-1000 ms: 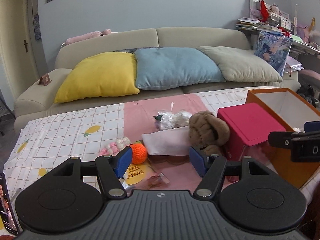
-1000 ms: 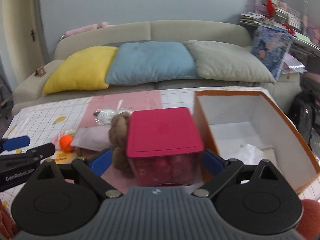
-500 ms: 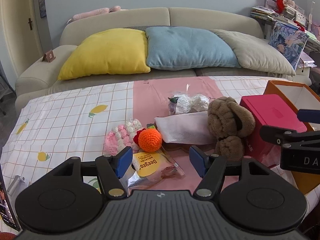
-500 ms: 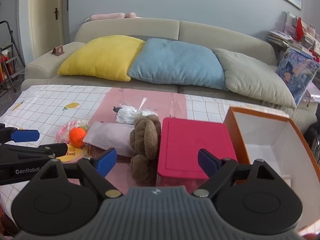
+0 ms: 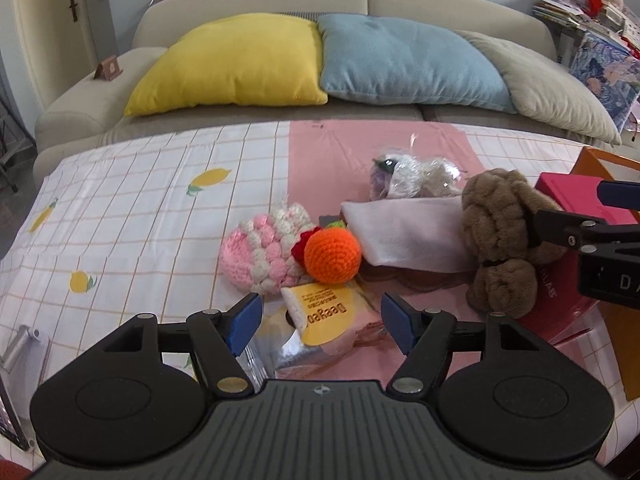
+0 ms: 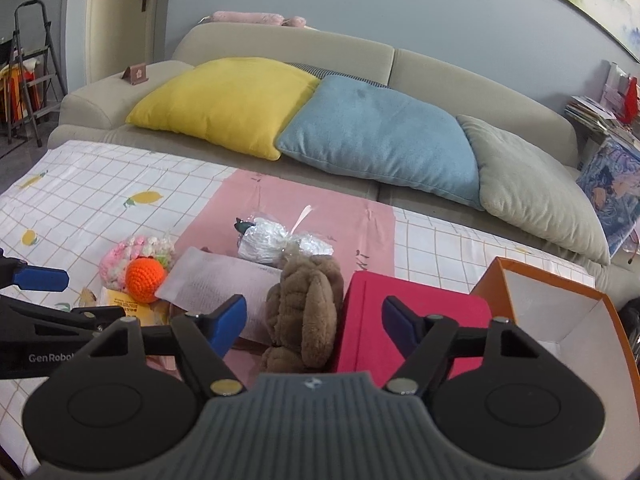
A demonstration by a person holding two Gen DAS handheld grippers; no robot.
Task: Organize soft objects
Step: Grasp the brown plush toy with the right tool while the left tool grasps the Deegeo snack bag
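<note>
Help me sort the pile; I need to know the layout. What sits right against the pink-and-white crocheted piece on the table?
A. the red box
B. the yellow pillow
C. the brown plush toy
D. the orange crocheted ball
D: the orange crocheted ball rests against the pink-and-white crocheted piece; the other three lie apart from it.

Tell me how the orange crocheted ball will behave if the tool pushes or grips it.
The orange crocheted ball looks round and free, so a push would probably roll it, though the pink and white knitted piece beside it may stop it. Its yarn surface suggests it is light, squashy and not slippery, so it should compress under a grip rather than break.
</note>
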